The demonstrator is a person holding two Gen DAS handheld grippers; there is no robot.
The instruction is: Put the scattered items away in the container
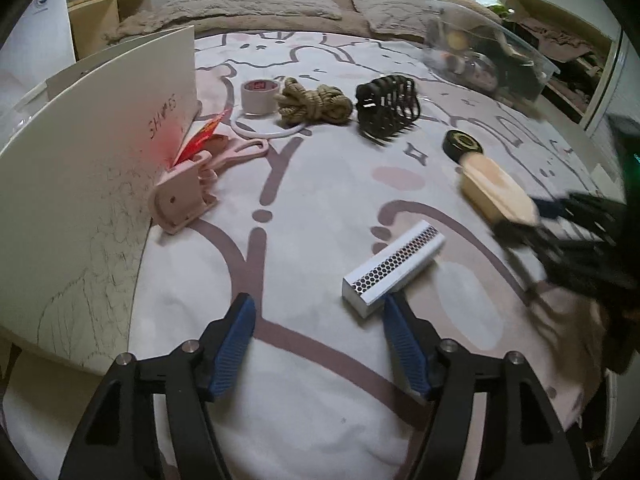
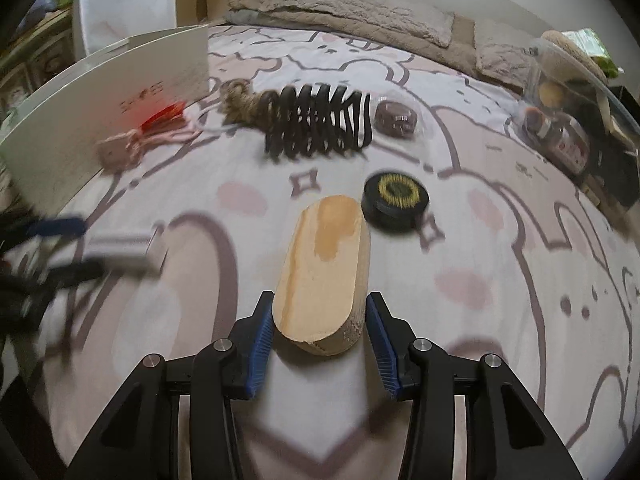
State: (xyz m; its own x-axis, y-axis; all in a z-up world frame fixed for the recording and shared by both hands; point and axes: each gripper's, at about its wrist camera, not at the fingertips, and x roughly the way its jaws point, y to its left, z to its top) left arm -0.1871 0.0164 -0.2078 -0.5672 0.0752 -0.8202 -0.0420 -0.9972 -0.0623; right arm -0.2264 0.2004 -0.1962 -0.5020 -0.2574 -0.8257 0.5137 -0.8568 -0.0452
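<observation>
1. Left gripper [image 1: 320, 326]: lower centre of the left wrist view, jaws spread and clasping nothing. The white box [image 1: 394, 266] lies on the bedspread [image 1: 320, 200] just beyond its right pad [image 1: 400, 334], the near corner about touching the pad tip.
2. Right gripper [image 2: 320, 330]: lower centre of the right wrist view, jaws set either side of the near end of the wooden brush [image 2: 326, 276]. The pads [image 2: 262, 338] lie close against its sides; whether they press on it cannot be told.
3. Black disc [image 2: 395, 200]: just beyond the brush's far end, yellow ring on top, slightly blurred.
4. Black hair claw [image 1: 388, 106], rope bundle [image 1: 314, 104] and tape roll [image 1: 259, 96]: a row across upper centre of the left view.
5. Pink clip [image 1: 182, 196]: mid left, against the white board [image 1: 100, 184]; red item behind it partly hidden.
6. Clear container [image 1: 486, 56]: upper right, its contents hard to make out.
7. In each view the opposite gripper is smeared by blur at the frame edge.
</observation>
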